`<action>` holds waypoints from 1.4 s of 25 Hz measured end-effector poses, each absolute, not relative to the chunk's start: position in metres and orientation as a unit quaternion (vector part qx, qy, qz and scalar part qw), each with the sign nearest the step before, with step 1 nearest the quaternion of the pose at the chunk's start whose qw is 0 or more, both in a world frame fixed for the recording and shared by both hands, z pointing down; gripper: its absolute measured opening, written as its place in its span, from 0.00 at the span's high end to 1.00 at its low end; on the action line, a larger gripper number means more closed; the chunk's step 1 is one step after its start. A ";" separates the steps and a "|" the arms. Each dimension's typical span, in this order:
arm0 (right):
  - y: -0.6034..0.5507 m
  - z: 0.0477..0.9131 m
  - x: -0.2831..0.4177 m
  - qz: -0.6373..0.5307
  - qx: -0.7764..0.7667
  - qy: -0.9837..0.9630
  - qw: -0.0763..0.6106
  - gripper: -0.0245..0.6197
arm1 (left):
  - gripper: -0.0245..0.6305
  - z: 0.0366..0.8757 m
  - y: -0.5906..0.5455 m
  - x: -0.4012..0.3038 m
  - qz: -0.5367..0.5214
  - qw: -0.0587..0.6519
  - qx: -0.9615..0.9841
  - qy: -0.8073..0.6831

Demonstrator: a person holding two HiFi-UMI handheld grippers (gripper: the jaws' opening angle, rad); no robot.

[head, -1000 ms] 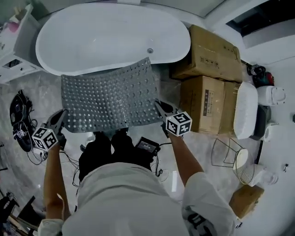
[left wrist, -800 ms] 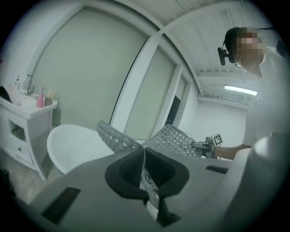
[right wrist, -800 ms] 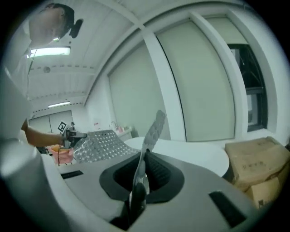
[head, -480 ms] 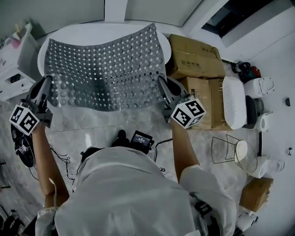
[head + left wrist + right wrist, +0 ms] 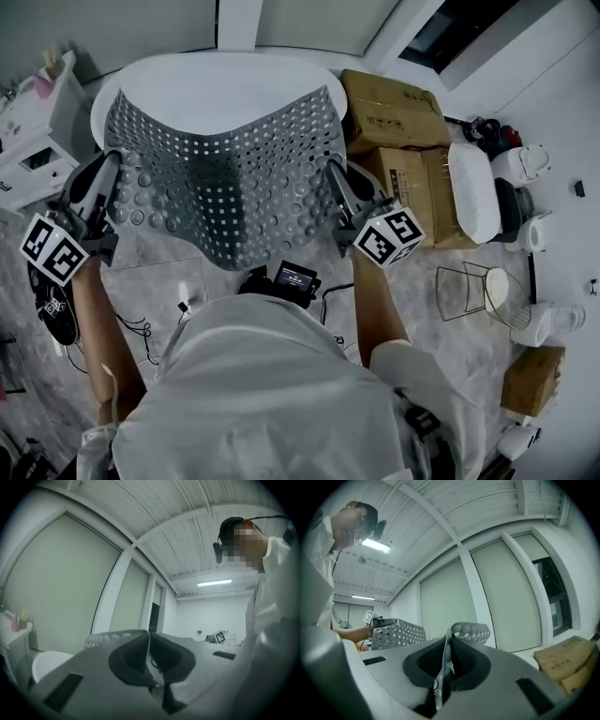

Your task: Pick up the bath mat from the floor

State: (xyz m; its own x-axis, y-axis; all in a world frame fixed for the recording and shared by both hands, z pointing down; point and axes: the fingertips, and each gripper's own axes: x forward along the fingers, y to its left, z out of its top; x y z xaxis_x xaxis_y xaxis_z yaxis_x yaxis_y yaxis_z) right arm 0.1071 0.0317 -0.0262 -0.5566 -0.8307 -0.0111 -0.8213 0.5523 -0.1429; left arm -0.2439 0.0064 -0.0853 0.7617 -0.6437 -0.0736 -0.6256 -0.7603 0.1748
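Observation:
The grey perforated bath mat (image 5: 225, 178) hangs in the air in front of the person, stretched between both grippers, its middle sagging down toward the body. My left gripper (image 5: 110, 176) is shut on the mat's left edge, and my right gripper (image 5: 330, 180) is shut on its right edge. In the left gripper view the pads (image 5: 129, 656) meet, with the bumpy mat edge (image 5: 101, 639) just beyond them. In the right gripper view a thin mat edge (image 5: 446, 651) is pinched between the pads, and the mat (image 5: 471, 631) curls above them.
A white bathtub (image 5: 169, 75) lies beyond the mat. Cardboard boxes (image 5: 394, 112) stand to its right, then a white cushion (image 5: 473, 192) and a wire basket (image 5: 469, 295). A white cabinet (image 5: 28, 131) is at the left, and a small device with cables (image 5: 293, 277) lies on the floor.
The mat has come up off the floor to chest height over the bathtub. In the last half second its middle has sagged toward the person.

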 end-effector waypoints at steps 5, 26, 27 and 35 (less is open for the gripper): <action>0.078 -0.024 0.082 -0.056 -0.480 0.874 0.042 0.90 | 0.94 -0.071 0.053 -0.268 -0.066 0.086 0.937 -0.332; 0.189 -0.008 0.066 -0.075 -0.460 0.884 0.040 0.90 | 0.94 -0.043 0.186 -0.266 -0.031 0.082 0.935 -0.343; 0.198 -0.008 0.075 -0.074 -0.458 0.885 0.042 0.90 | 0.94 -0.046 0.194 -0.256 -0.028 0.081 0.935 -0.345; 0.284 0.005 0.177 -0.091 -0.449 0.886 0.068 0.90 | 0.94 -0.046 0.278 -0.159 -0.033 0.082 0.928 -0.363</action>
